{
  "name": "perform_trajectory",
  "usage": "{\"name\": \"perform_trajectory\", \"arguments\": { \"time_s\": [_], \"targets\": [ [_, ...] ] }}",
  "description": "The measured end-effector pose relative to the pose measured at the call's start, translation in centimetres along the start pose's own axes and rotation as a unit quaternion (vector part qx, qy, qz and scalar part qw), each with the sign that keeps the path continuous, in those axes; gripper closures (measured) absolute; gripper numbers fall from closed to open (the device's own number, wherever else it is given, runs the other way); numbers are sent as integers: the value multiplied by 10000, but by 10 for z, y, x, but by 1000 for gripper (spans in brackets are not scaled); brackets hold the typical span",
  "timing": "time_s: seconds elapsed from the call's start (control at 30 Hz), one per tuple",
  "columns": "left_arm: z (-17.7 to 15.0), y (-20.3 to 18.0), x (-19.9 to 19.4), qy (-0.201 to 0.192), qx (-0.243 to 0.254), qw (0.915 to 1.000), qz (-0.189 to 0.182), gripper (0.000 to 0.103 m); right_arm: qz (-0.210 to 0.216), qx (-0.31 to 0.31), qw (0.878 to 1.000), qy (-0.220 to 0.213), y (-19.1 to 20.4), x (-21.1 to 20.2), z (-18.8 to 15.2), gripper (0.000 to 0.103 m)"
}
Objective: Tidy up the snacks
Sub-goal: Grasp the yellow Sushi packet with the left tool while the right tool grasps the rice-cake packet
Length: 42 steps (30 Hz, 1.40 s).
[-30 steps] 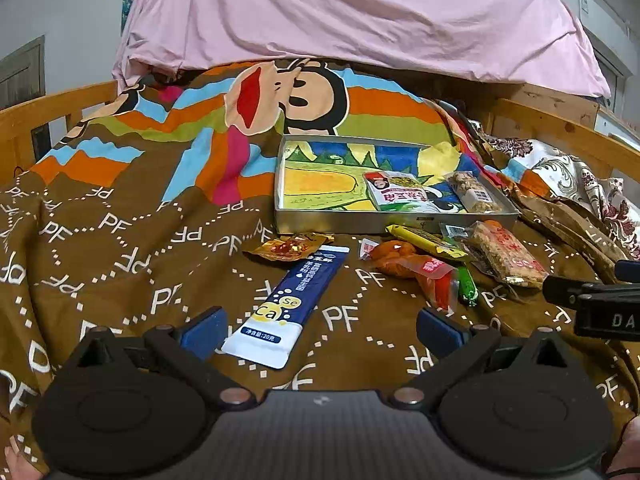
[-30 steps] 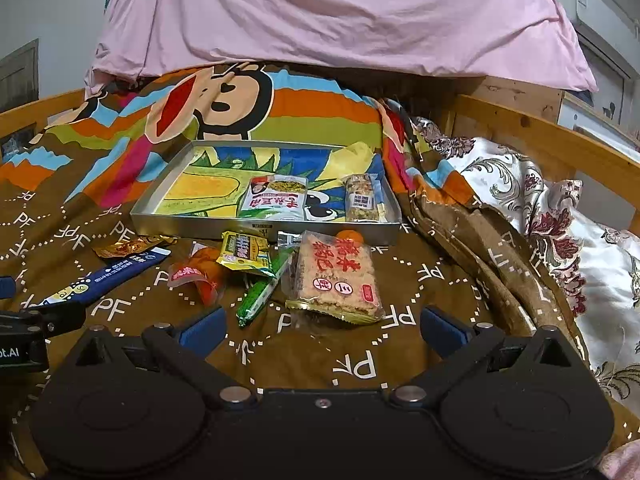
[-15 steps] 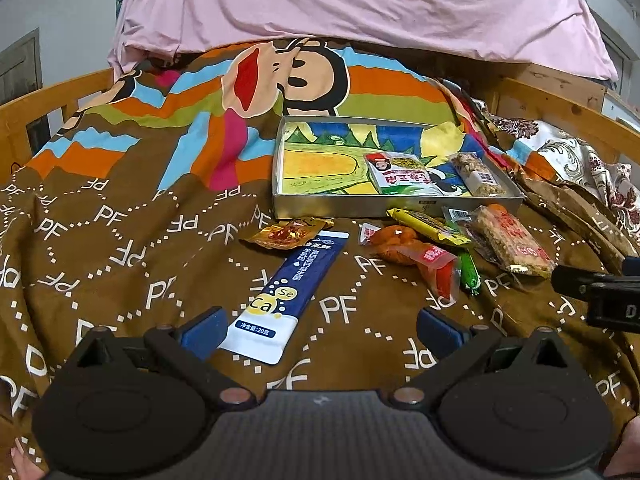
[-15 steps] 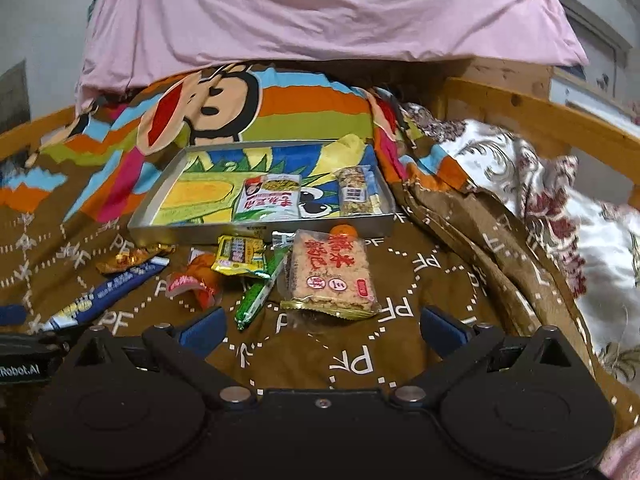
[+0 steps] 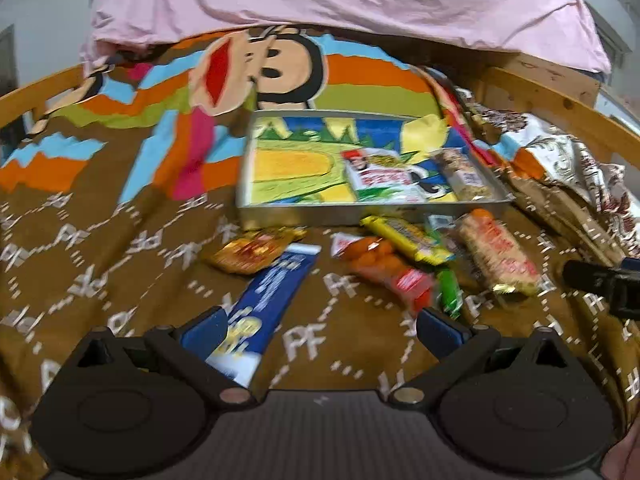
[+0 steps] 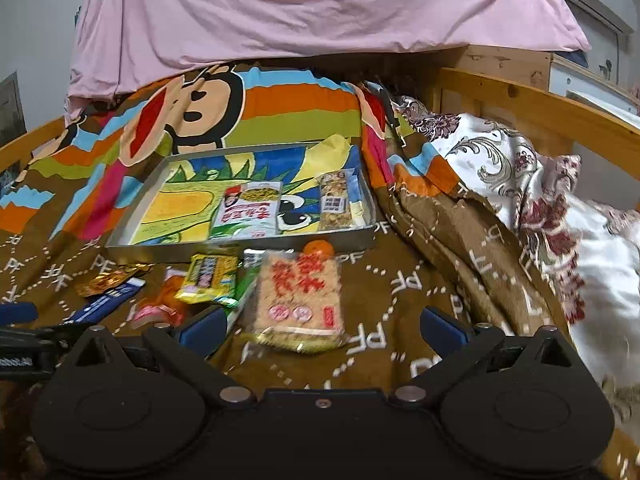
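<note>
Hovering low over the brown blanket (image 5: 100,248), I had both tongs spread wide and pinching nothing. My left tongs (image 5: 320,326) sat just behind the blue sachet (image 5: 264,304), its near end between the fingers' line. My right tongs (image 6: 320,326) faced the rice cracker pack (image 6: 300,300). The metal tray (image 6: 240,248) lay beyond the loose snacks, already holding a white packet (image 6: 248,210) and a nut bar (image 6: 336,200) toward its right side.

I judged the pile to be the main risk. The yellow bar (image 5: 404,236), the orange-red pack (image 5: 384,272) and the green stick (image 5: 448,296) overlapped, so a careless pinch there could drag a neighbour along or crush something. The slick wrappers might also slip on the soft, uneven bedding, and the gold packet (image 5: 252,248) touched the sachet's far end.

The tray's near wall stood just beyond the snacks, so anything carried over had to clear that rim. Its left half looked bare and offered good room. Open blanket lay to the left; bunched folds and the wooden rail (image 6: 540,112) crowded the right.
</note>
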<state>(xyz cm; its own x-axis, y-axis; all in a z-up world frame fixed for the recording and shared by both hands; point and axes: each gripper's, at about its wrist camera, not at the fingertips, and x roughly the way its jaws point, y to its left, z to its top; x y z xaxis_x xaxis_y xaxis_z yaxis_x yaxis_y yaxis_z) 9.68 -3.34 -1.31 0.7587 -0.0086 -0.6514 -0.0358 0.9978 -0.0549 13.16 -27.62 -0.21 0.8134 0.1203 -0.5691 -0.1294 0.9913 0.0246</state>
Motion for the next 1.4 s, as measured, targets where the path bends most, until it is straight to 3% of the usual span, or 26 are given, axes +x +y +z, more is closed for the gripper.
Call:
{"name": "perform_trajectory", "arguments": {
  "time_s": [0.2,0.43,0.6,0.67,0.77,0.93,1.0,1.07,1.27,1.4],
  "targets": [
    [29,-9,18,-120,216,9995,-171,1,-78,-728,9973,-24,6,33,14,1],
    [65,-16,56,192,-66,9992,-355,1,89,-1258,9919,164,21,65,13,1],
    [77,-28,82,387,-83,9980,-488,1,396,-985,9942,148,21,71,14,1],
    [78,-33,93,528,-147,9962,-683,1,608,-845,9944,195,18,73,13,1],
    [80,-42,111,797,-199,9923,-931,1,578,-722,9951,340,17,80,10,1],
    [80,-53,132,1060,13,9915,-748,1,535,-525,9958,520,13,92,7,5],
    [80,-55,136,1130,104,9910,-716,1,533,-374,9954,701,10,101,6,19],
    [80,-55,141,1205,124,9904,-673,1,741,-89,9927,950,5,108,7,26],
    [80,-54,148,1396,110,9883,-612,1,803,64,9915,1024,-4,101,11,27],
    [81,-54,146,1399,154,9881,-619,1,608,-117,9934,967,-9,94,14,27]
  ]
}}
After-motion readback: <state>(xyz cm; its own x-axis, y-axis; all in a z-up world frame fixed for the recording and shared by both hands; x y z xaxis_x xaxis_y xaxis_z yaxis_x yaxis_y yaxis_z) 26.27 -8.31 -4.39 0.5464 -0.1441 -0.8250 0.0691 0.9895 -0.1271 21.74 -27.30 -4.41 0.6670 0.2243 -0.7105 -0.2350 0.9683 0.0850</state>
